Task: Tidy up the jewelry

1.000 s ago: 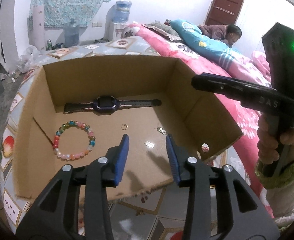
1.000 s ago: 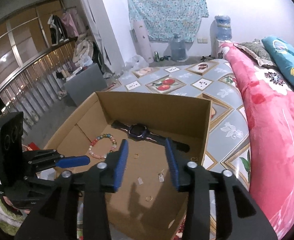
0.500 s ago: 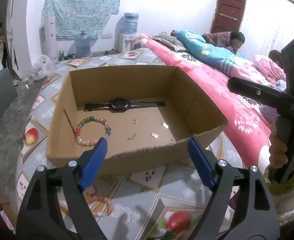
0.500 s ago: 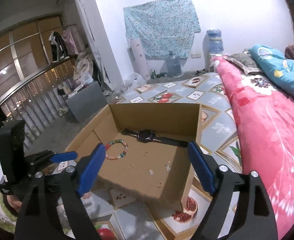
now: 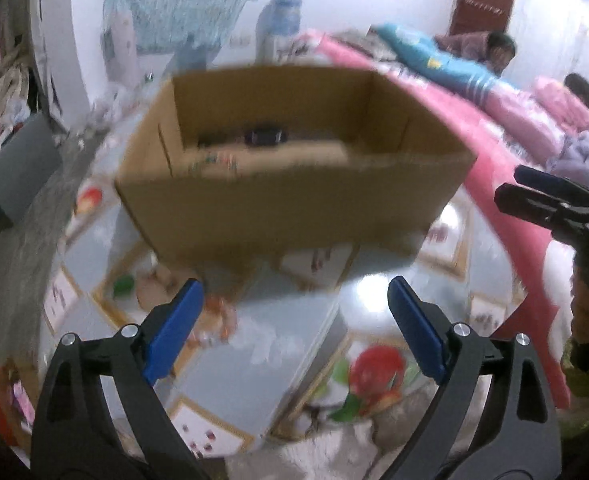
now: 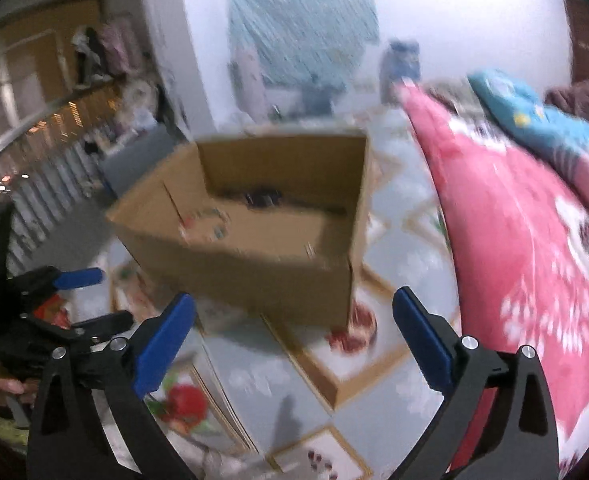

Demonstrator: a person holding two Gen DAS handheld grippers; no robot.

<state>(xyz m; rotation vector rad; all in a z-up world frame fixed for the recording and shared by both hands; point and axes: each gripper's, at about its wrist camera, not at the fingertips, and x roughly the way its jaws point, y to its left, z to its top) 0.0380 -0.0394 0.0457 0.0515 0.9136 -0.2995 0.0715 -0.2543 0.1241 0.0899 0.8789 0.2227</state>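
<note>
Cardboard box (image 5: 294,204) on patterned floor covering (image 5: 254,360)

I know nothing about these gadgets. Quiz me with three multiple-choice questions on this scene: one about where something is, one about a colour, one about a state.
1. Where is the dark watch?
A. Inside the cardboard box
B. On the pink blanket
C. Between the fingers of a gripper

2. What colour are the pads of the right gripper?
A. Red
B. Blue
C. Green

3. How do the jaws of the left gripper stand?
A. Clamped on a bracelet
B. Shut on nothing
C. Apart, with nothing between them

Answers: 1 A, the watch lies against the box's far wall. 2 B, both pads show blue. 3 C, the jaws are opening and only the patterned tabletop shows between them.
</note>
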